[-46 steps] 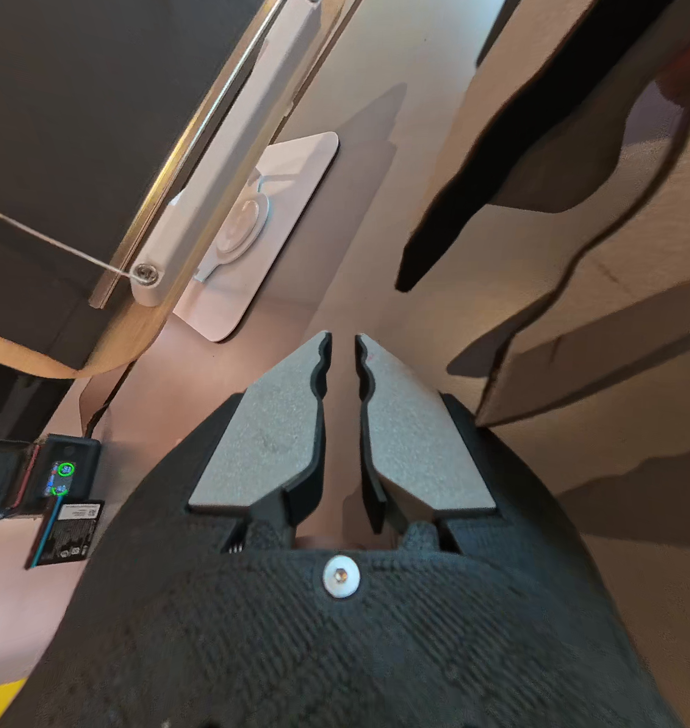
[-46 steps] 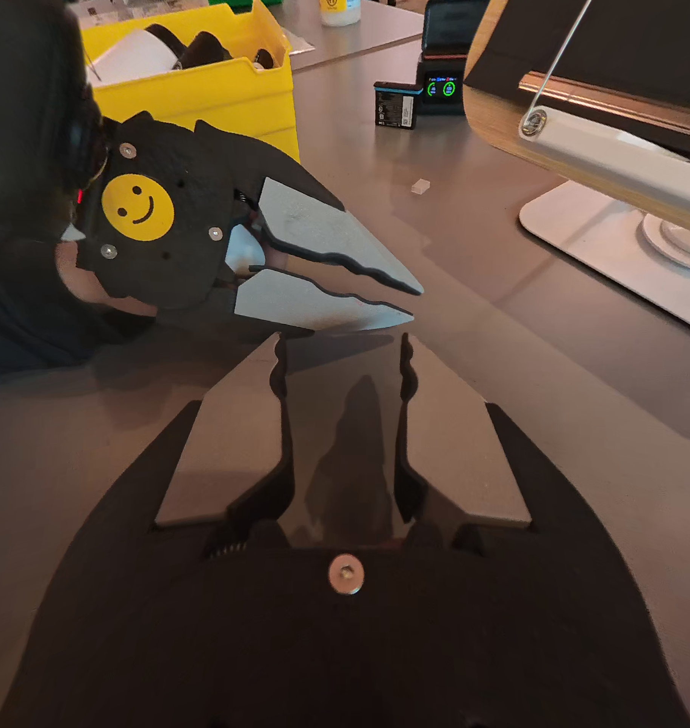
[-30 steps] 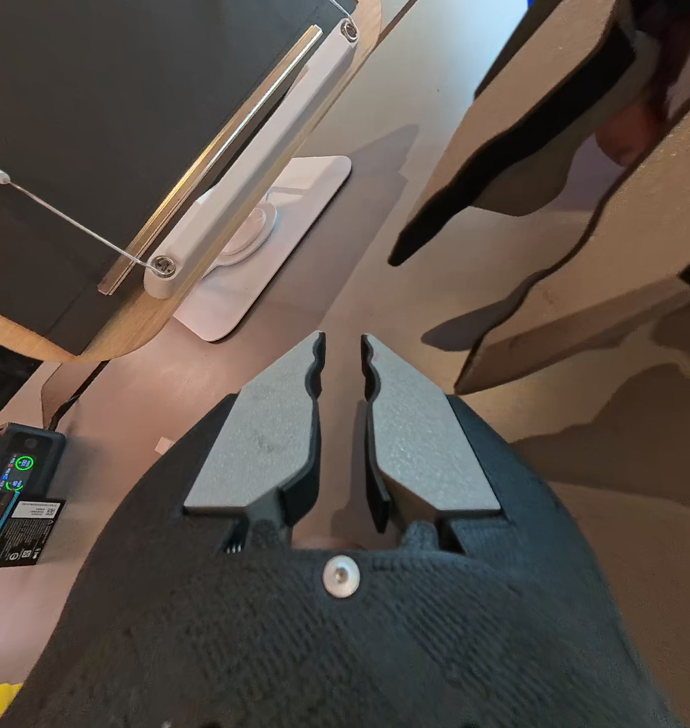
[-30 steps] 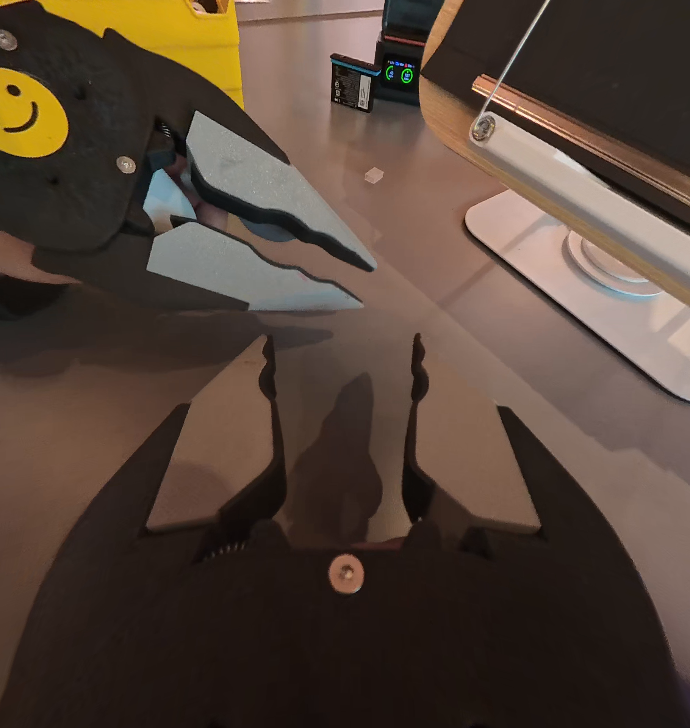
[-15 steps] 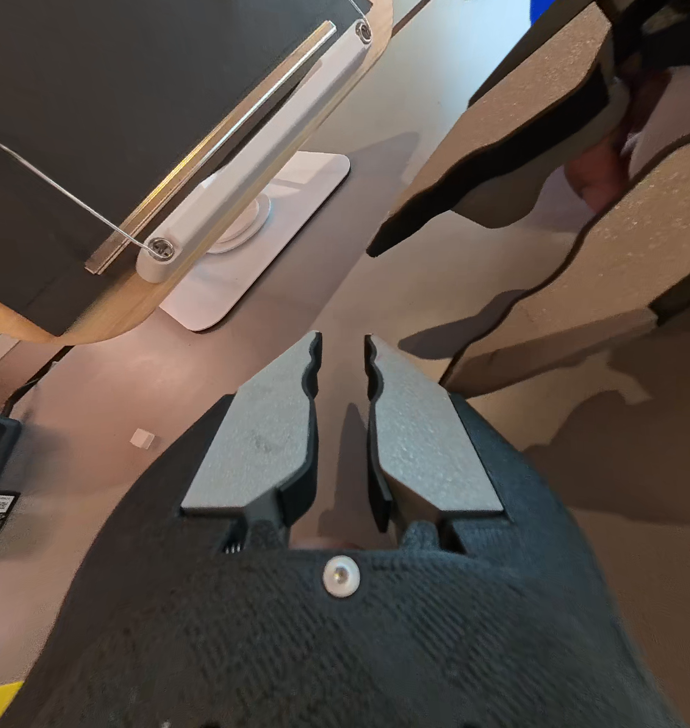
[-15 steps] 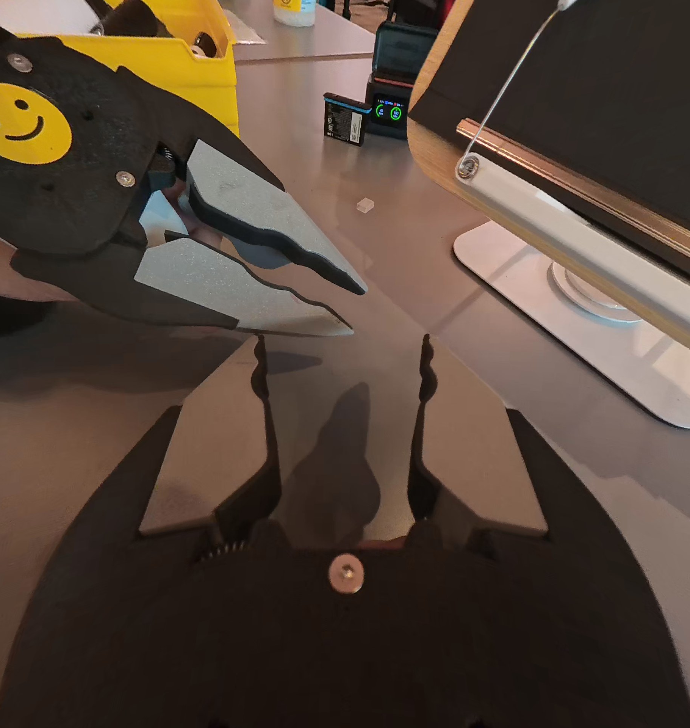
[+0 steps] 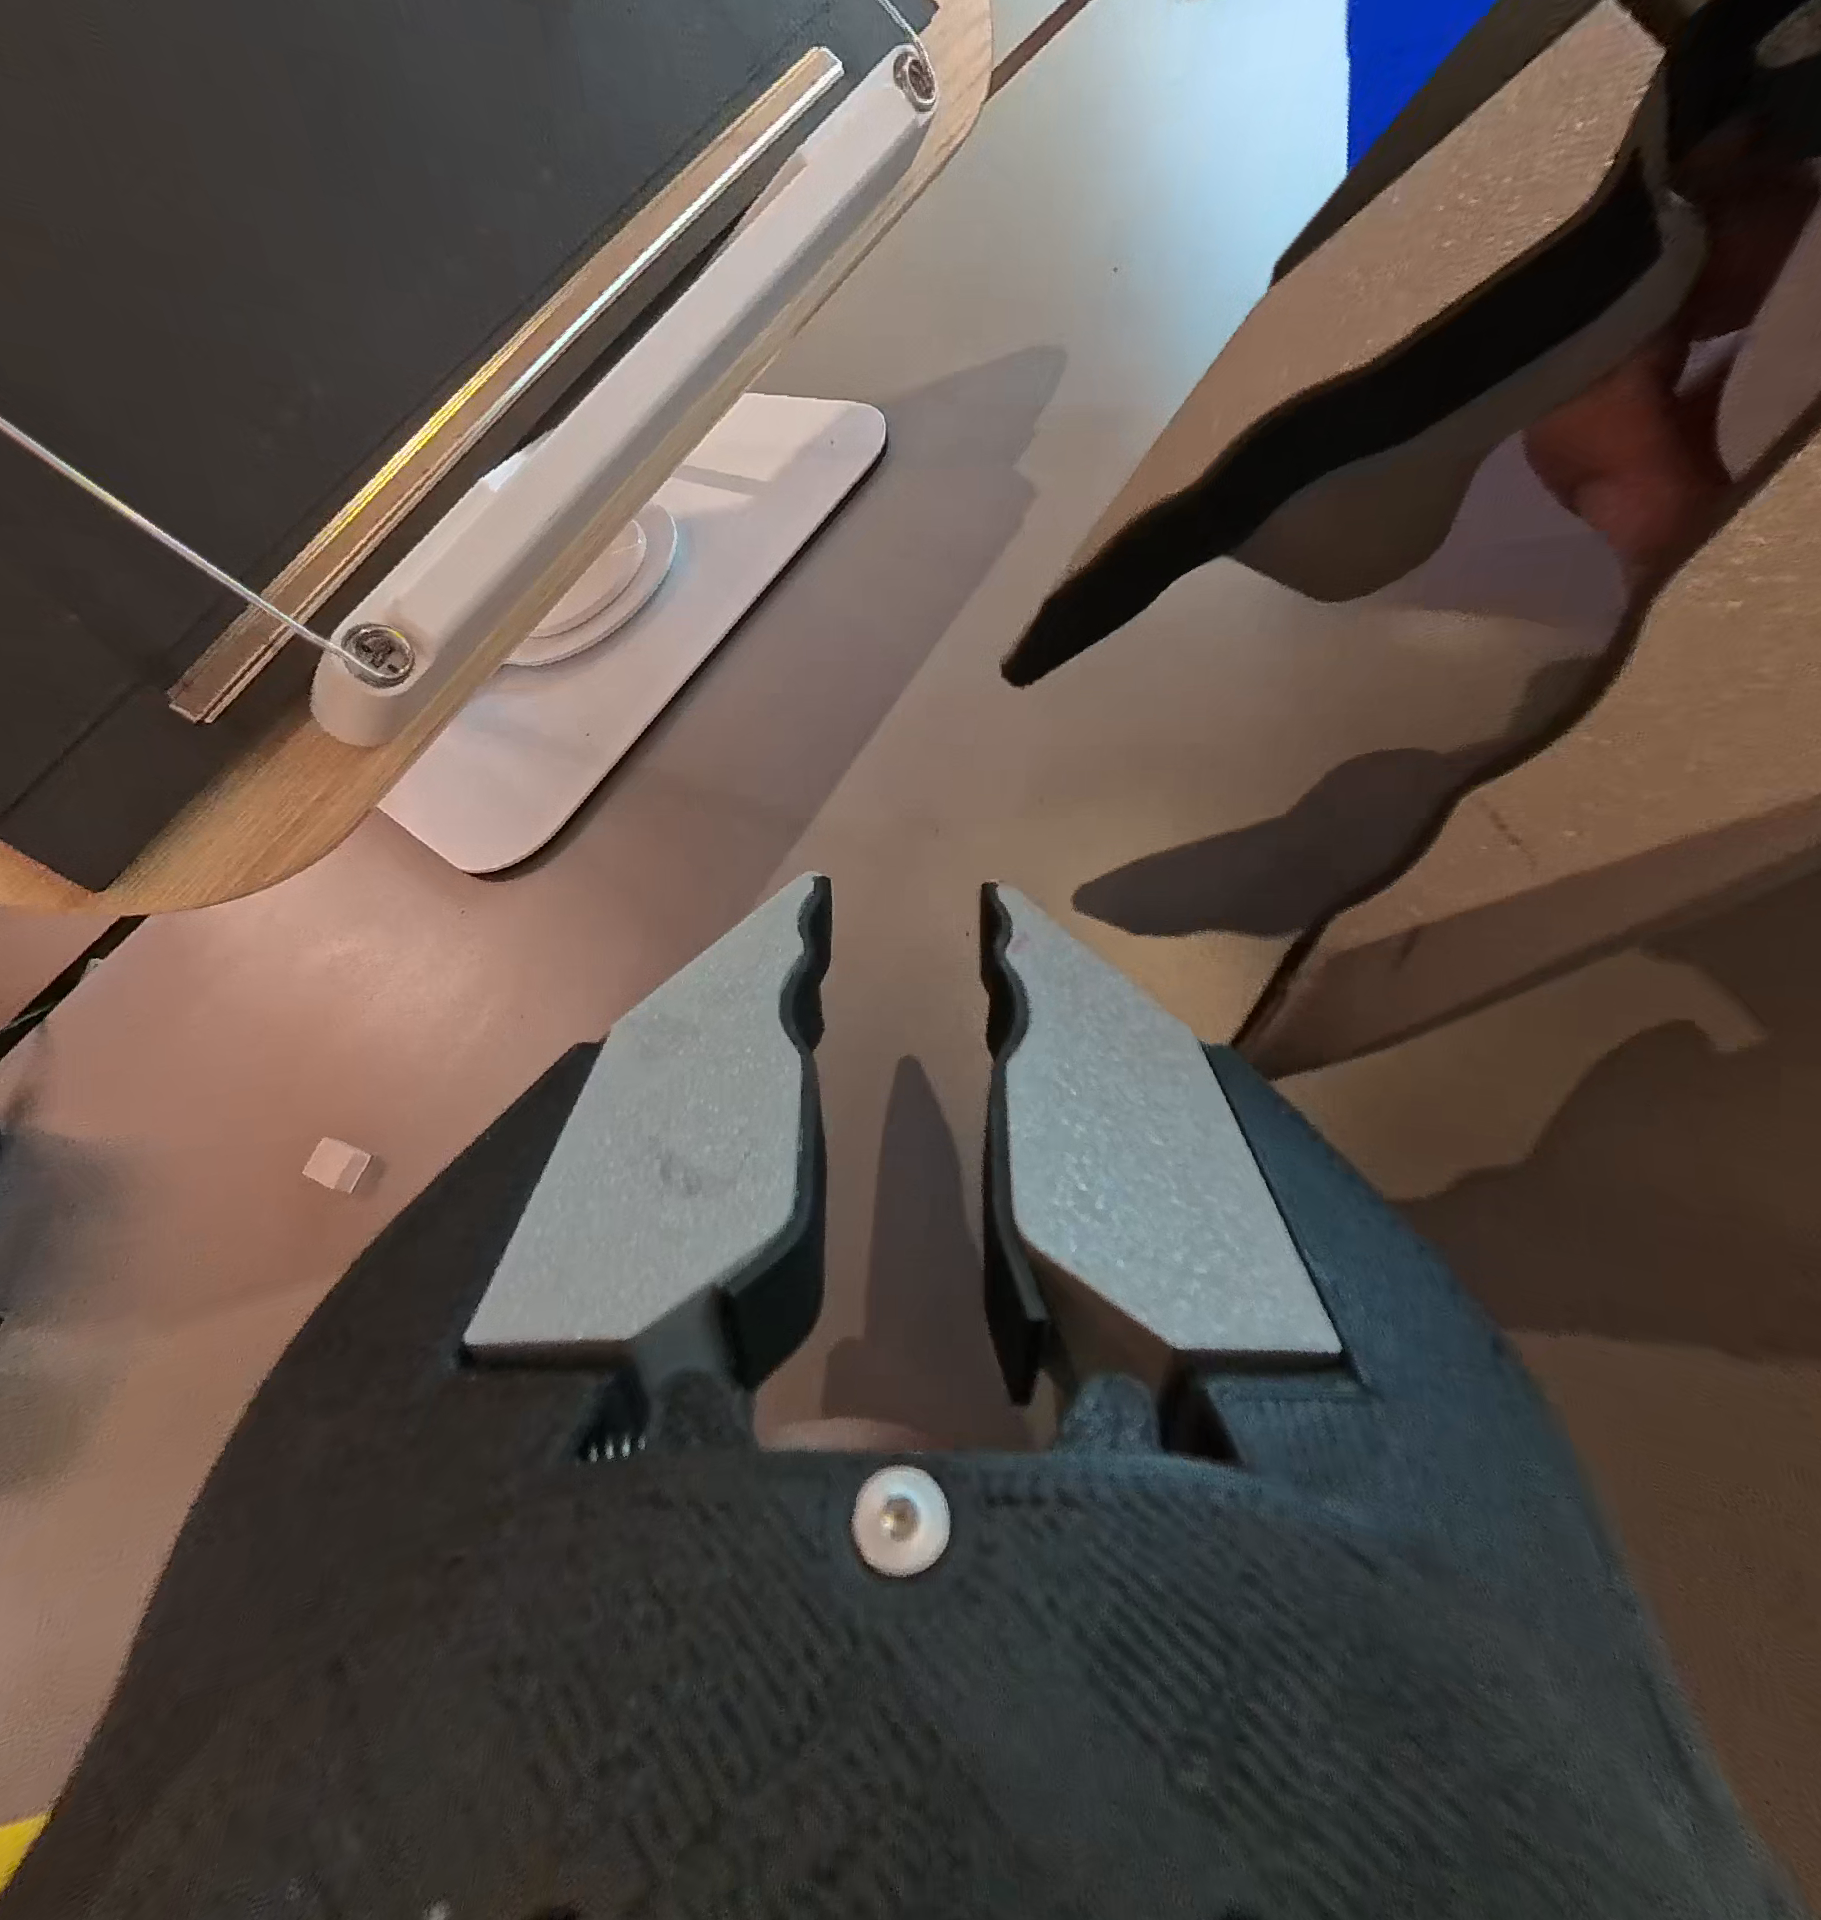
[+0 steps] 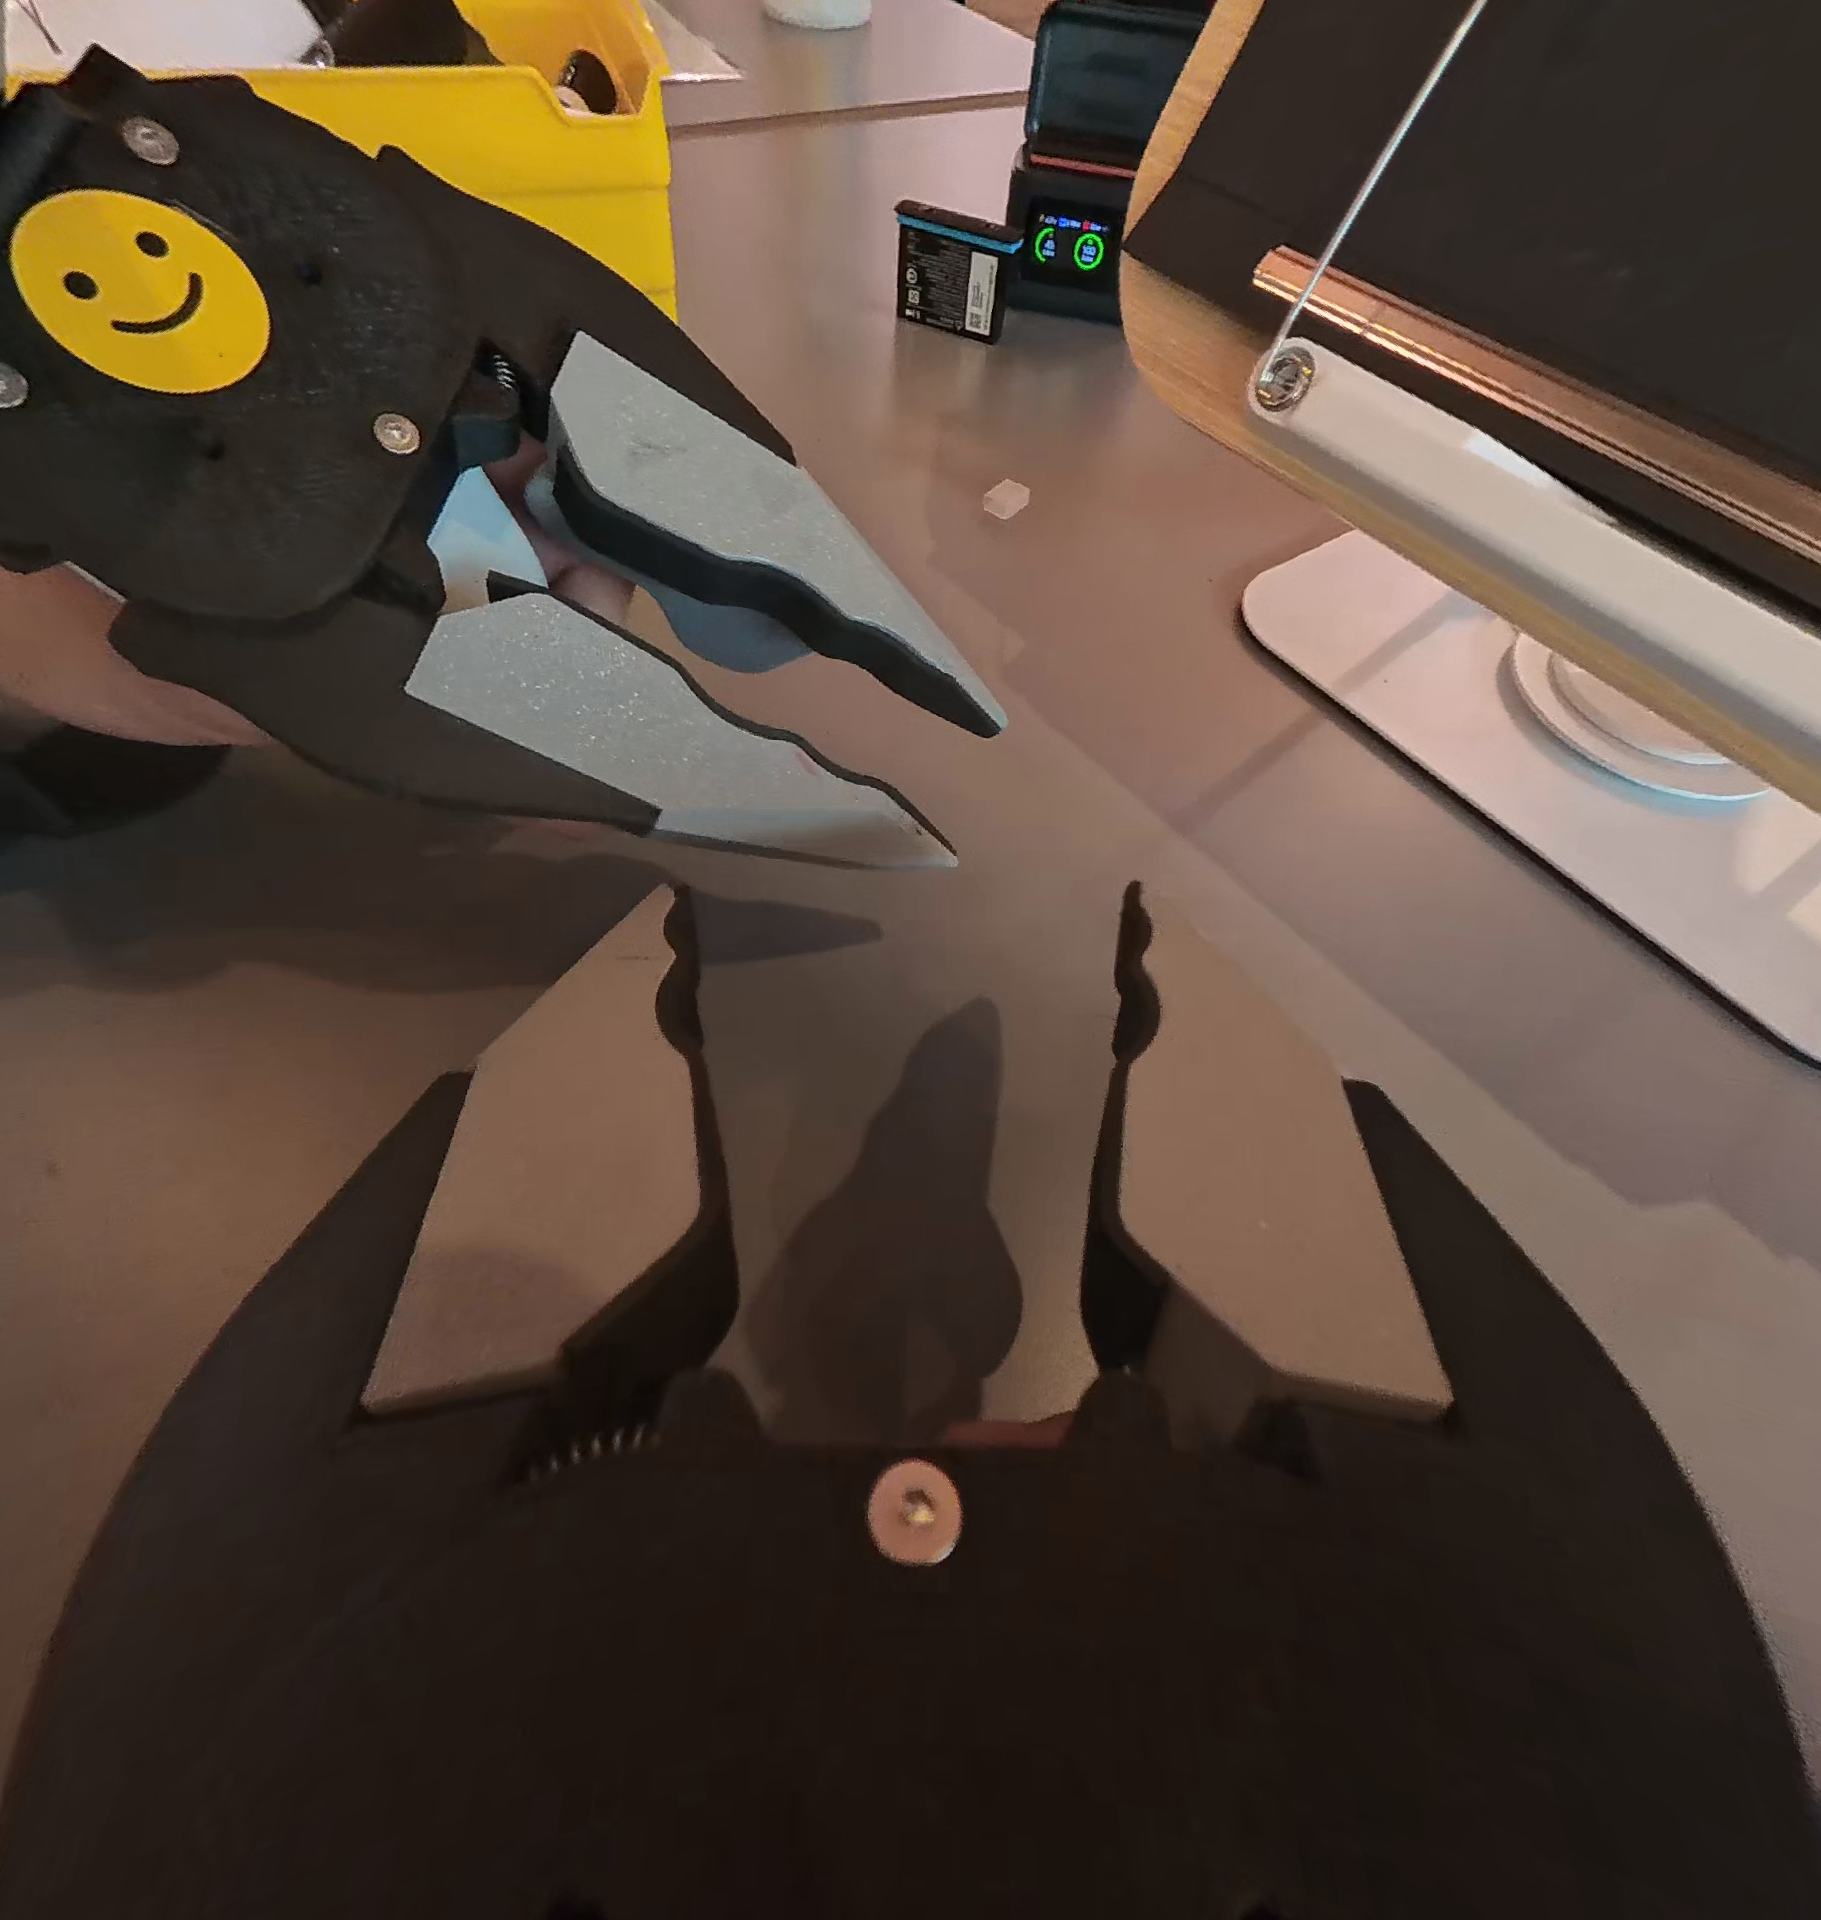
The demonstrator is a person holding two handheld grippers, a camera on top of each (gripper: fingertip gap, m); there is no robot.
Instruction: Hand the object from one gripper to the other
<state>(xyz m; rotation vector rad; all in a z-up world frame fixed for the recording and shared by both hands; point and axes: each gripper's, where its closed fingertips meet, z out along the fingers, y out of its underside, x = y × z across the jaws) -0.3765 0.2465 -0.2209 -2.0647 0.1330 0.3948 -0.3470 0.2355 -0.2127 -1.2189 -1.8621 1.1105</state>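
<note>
My left gripper (image 7: 904, 899) is open and empty, its jaws a moderate gap apart, low over the grey table (image 7: 262, 1039). My right gripper (image 8: 901, 899) is open wider and also empty. The two point at each other's tips: the left gripper shows at the left of the right wrist view (image 8: 968, 790), and the right gripper at the upper right of the left wrist view (image 7: 1124, 852). A small white cube (image 8: 1006, 498) lies loose on the table beyond both; it also shows in the left wrist view (image 7: 338, 1162). Neither gripper touches it.
A dark screen on a wooden board with a white stand (image 8: 1508, 831) fills the right side. A yellow bin (image 8: 573, 135) stands at the back left. A black battery (image 8: 953, 272) and a black charger box with a lit display (image 8: 1067, 249) sit behind the cube. Only a small space, under 4 cm, lies between the two pairs of fingers. The small white cube (image 8: 1006, 498) is about 15 cm from my left fingertips. It is also in sight in the left wrist view (image 7: 335, 1169).
My left gripper's jaws have opened wider. My right gripper's jaws have also spread a little. Both grippers have shifted slightly, and the cube has come into the left wrist view.
</note>
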